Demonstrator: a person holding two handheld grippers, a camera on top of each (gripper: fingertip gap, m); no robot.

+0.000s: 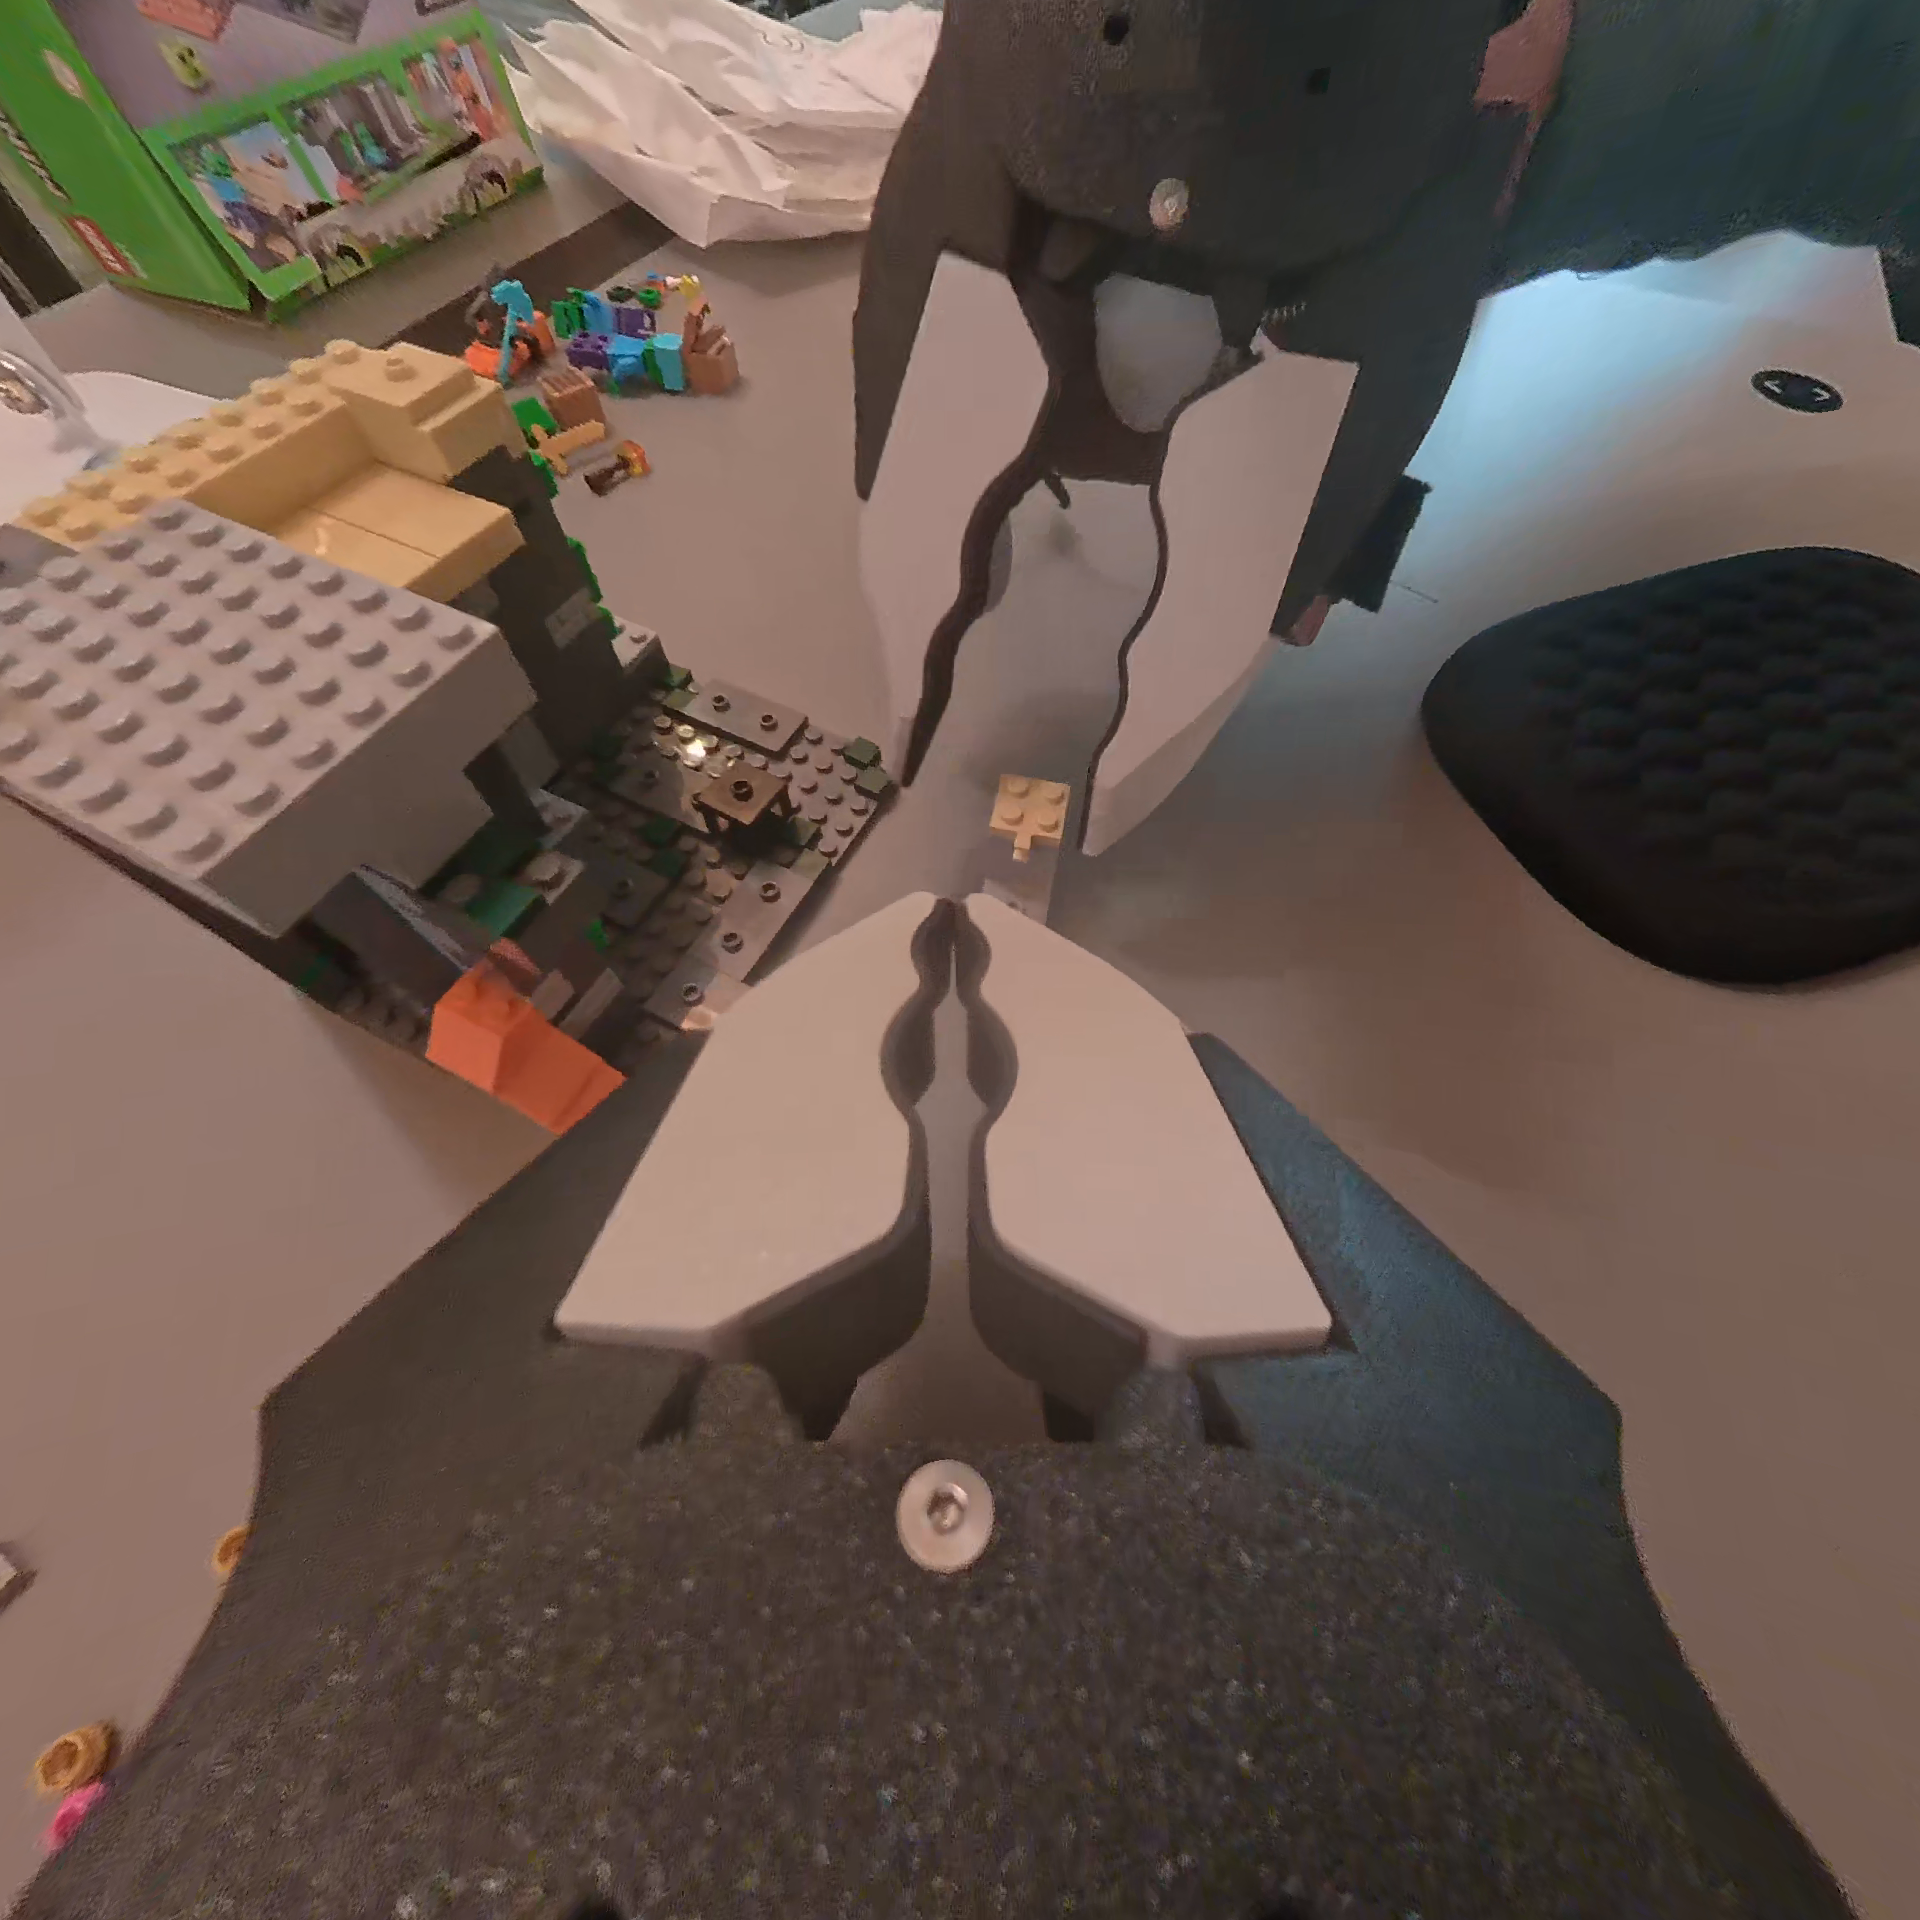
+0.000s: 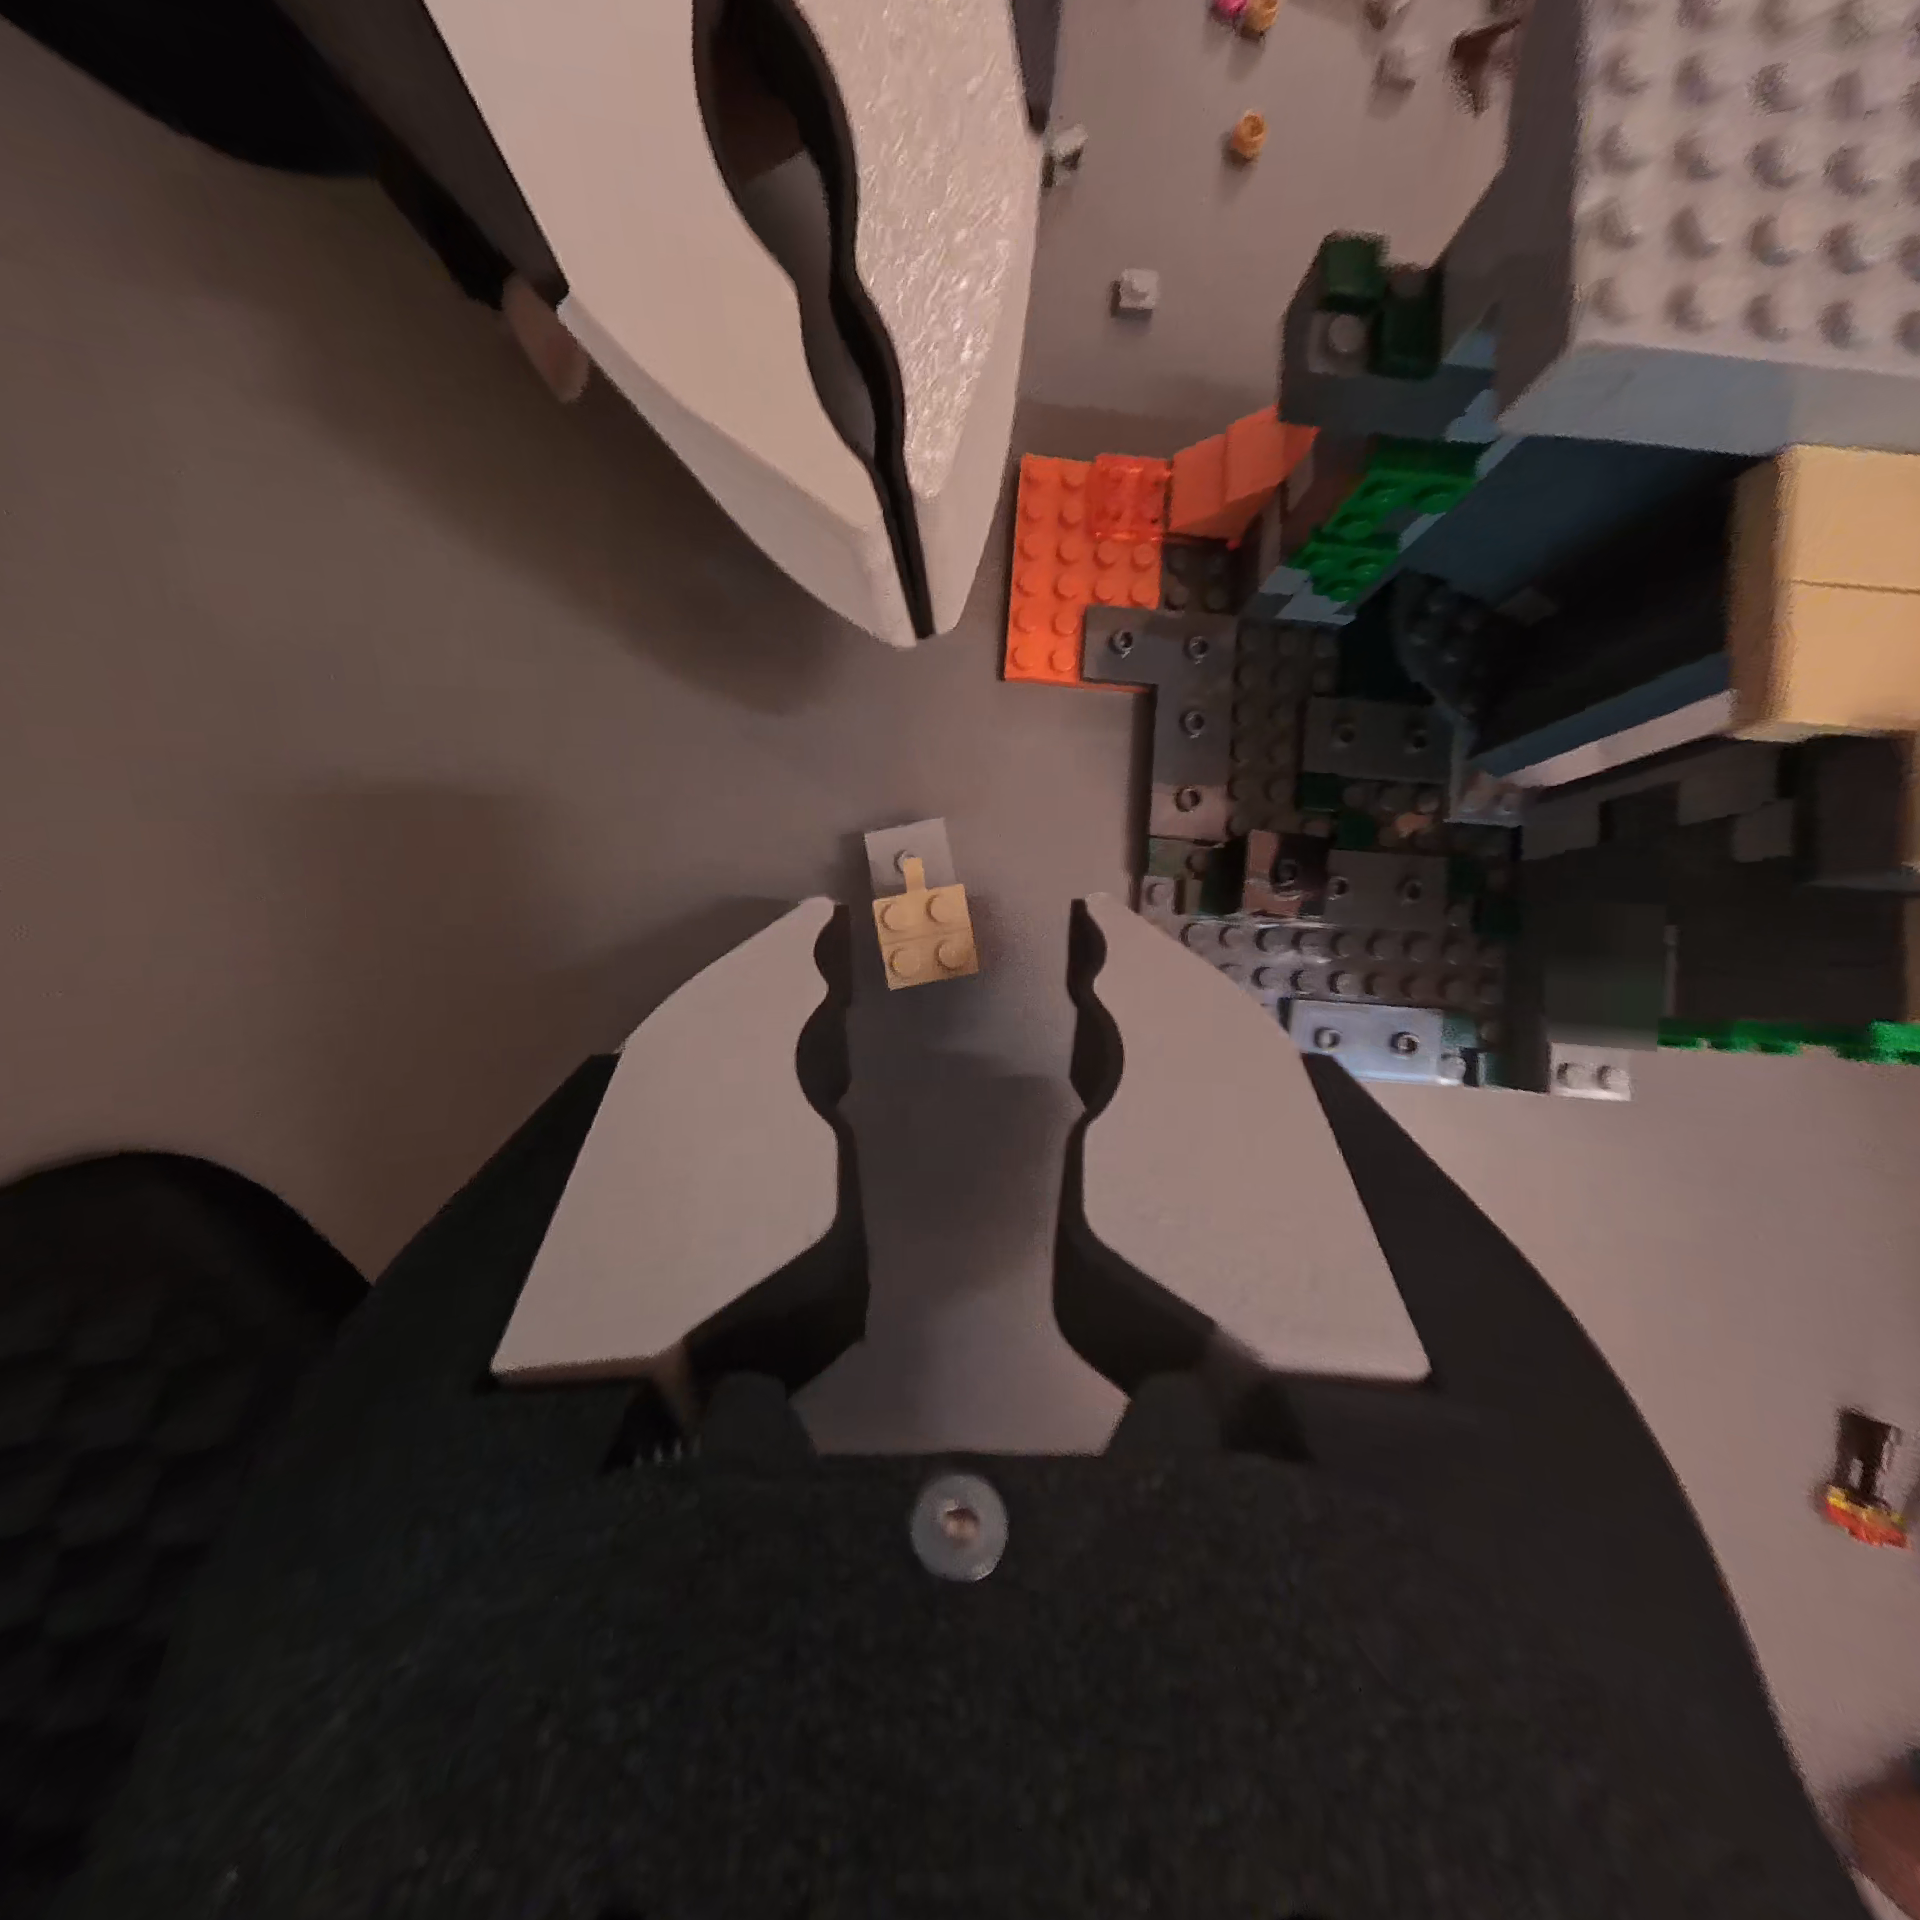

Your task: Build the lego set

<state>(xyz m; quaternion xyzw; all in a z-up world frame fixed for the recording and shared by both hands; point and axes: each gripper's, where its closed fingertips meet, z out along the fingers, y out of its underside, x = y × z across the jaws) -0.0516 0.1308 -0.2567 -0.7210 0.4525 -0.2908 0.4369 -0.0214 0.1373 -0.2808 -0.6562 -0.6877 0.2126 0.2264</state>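
Between the spread fingers of the right gripper (image 2: 961, 914) a small tan plate (image 2: 928, 940) lies flat on the bench (image 2: 416, 790), its little tab overlapping a thin grey tile (image 2: 914, 847); the plate sits close to one pad with a clear gap to the other, so neither presses on it and nothing is held. To take it cleanly, I judge the fingers should be centred over the plate, squared to its straight sides and lowered to the bench surface before closing, since so thin a piece could skid or tip under an off-centre pinch. That gripper points down at the bench from above, tilted steeply. Just beyond the grey tile, the left gripper (image 1: 951, 909) faces it from the opposite side, angled low over the bench, its fingers closed tip to tip on nothing and standing apart from the tile. Beside both, the brick model (image 1: 436, 810) rises from its dark studded base, with an orange piece (image 1: 509, 1049) at its near corner and grey and tan slabs on top. Farther off lie loose coloured bricks (image 1: 613, 348), a green box (image 1: 249, 156) and crumpled white paper (image 1: 727, 114) toward the far edge, and a black pad (image 1: 1704, 769) to one side.
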